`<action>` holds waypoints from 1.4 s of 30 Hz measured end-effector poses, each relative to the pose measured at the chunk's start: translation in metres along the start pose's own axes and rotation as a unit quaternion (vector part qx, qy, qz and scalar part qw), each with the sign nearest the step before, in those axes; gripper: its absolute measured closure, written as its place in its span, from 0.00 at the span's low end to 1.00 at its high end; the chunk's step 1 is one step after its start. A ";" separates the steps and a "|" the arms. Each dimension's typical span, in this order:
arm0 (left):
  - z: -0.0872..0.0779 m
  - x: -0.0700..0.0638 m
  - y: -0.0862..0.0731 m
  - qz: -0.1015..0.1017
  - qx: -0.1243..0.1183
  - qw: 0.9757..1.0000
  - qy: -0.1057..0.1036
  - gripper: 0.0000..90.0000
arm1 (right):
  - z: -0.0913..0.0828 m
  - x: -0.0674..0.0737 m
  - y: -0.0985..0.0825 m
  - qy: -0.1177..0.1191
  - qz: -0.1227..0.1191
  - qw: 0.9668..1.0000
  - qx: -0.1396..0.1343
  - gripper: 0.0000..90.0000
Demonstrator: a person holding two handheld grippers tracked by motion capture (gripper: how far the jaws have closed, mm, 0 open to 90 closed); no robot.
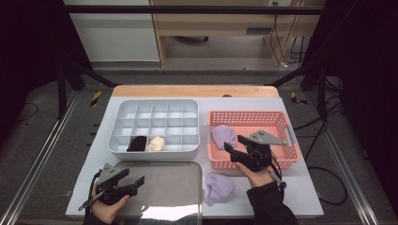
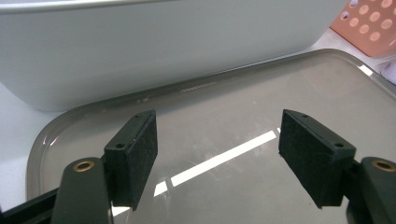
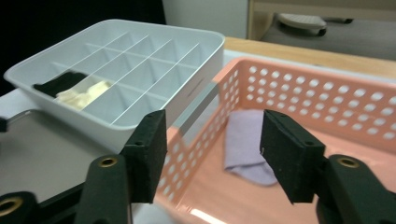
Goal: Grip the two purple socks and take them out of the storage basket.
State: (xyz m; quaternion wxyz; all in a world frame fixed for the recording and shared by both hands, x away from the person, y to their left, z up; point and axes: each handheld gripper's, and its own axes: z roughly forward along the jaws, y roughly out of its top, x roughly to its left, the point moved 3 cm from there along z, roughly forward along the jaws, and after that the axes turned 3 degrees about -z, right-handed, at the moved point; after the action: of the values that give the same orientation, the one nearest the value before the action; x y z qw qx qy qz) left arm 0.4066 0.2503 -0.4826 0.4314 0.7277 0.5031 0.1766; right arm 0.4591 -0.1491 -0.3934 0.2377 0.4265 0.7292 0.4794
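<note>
High view: my right gripper, jaws apart and empty, hangs over the pink perforated plastic basket at centre right. I count two lilac socks, one inside it and one below on the white tabletop. My left gripper, wide open, sits lower left over the grey metal tray.

Left gripper view: empty jaws above the tray.

Right gripper view: the white divided plastic organiser, upper left, holds one black item and one cream item.

Tray near edge cut off, basket sock partly behind right gripper
</note>
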 end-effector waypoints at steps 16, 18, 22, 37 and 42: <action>0.000 0.002 0.000 -0.001 0.001 1.000 0.003 0.31 | 0.054 -0.026 0.050 -0.044 -0.007 0.999 0.019 0.36; 0.000 0.002 0.000 -0.002 0.001 1.000 0.002 0.31 | 0.063 -0.029 0.051 -0.052 -0.014 0.998 0.029 0.37; 0.000 0.002 0.000 -0.001 0.002 1.000 0.002 0.31 | 0.076 -0.033 0.052 -0.066 -0.014 0.997 0.035 0.36; 0.000 0.002 0.000 -0.002 0.002 1.000 0.001 0.31 | 0.129 -0.056 0.028 -0.095 0.029 0.992 0.079 0.39; 0.000 0.002 0.000 -0.001 0.003 1.000 -0.001 0.31 | 0.141 -0.057 0.017 -0.099 0.027 0.989 0.108 0.39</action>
State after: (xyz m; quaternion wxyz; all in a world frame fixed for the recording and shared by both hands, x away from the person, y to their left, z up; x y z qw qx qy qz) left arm 0.4074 0.2521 -0.4831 0.4300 0.7286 0.5040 0.1740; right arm 0.6023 -0.1247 -0.4424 0.2483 0.5143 0.7377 0.3600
